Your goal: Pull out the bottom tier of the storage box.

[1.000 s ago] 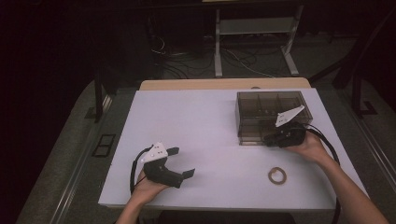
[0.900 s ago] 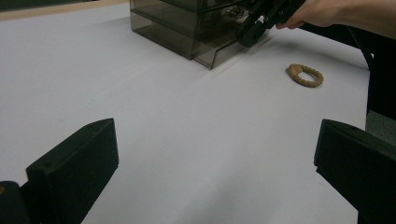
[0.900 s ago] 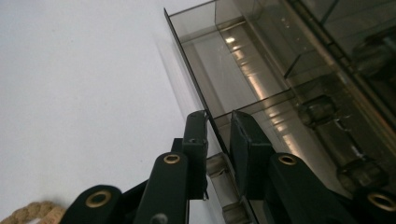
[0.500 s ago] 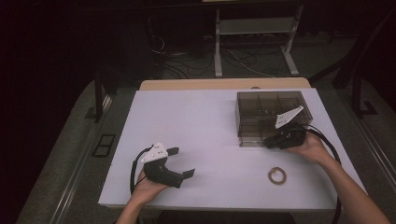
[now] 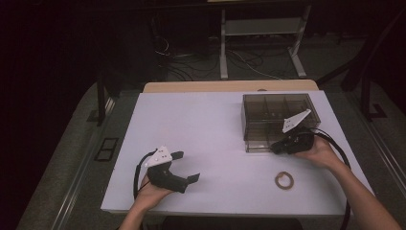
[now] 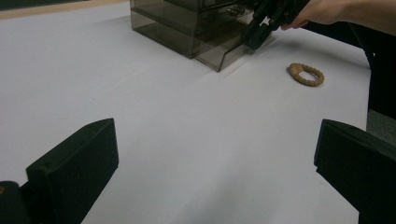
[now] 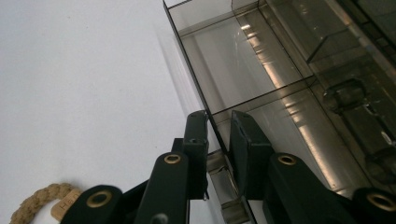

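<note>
A smoked clear drawer box (image 5: 273,112) stands at the table's far right. Its bottom drawer (image 5: 261,143) sticks out a little toward the near side. My right gripper (image 5: 276,146) is shut on that drawer's front wall; in the right gripper view the jaws (image 7: 219,128) stand either side of the thin wall, over the drawer (image 7: 233,60). My left gripper (image 5: 187,166) lies on the table at the near left, open and holding nothing. In the left gripper view its jaws (image 6: 215,154) are wide apart, and the box (image 6: 187,23) and right gripper (image 6: 254,39) show farther off.
A tan braided rope ring (image 5: 284,180) lies on the white table (image 5: 206,124) near the front right, below the right hand; it shows as the ring (image 6: 306,74) and ring (image 7: 35,205) too. A shelf frame and cables are on the floor behind.
My right gripper has shifted slightly toward the near side at the drawer front. The left gripper and the rope ring have stayed put.
</note>
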`<state>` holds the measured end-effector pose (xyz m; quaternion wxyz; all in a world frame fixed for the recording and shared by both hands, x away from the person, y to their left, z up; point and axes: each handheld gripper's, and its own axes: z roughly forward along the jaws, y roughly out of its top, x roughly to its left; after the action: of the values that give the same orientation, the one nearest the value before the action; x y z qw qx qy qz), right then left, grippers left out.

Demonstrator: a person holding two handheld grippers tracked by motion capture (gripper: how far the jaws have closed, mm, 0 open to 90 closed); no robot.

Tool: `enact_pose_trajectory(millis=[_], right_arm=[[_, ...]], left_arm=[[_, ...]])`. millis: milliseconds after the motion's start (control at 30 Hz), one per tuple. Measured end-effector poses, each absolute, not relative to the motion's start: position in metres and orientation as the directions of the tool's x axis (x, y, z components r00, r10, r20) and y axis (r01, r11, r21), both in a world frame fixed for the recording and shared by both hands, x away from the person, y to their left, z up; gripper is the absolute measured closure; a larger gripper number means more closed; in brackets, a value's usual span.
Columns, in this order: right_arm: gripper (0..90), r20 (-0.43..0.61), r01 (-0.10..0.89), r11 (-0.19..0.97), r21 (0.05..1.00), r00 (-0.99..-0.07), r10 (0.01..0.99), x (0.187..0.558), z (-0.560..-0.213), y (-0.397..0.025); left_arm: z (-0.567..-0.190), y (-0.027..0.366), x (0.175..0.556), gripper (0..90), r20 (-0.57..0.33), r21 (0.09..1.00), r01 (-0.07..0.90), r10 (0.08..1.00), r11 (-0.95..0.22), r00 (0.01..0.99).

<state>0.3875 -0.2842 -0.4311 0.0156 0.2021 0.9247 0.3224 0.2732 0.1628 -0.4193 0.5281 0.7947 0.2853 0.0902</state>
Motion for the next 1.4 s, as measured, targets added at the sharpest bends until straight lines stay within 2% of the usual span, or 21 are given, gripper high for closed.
enact_pose_trajectory(millis=[1400], right_arm=[[75.7,0.155,0.42,0.71,0.565,-0.9,0.408,0.376,-0.431,-0.28]], left_arm=[[-0.419,0.163,0.272,0.0,-0.157,0.892,0.356,0.547,-0.278,0.822]])
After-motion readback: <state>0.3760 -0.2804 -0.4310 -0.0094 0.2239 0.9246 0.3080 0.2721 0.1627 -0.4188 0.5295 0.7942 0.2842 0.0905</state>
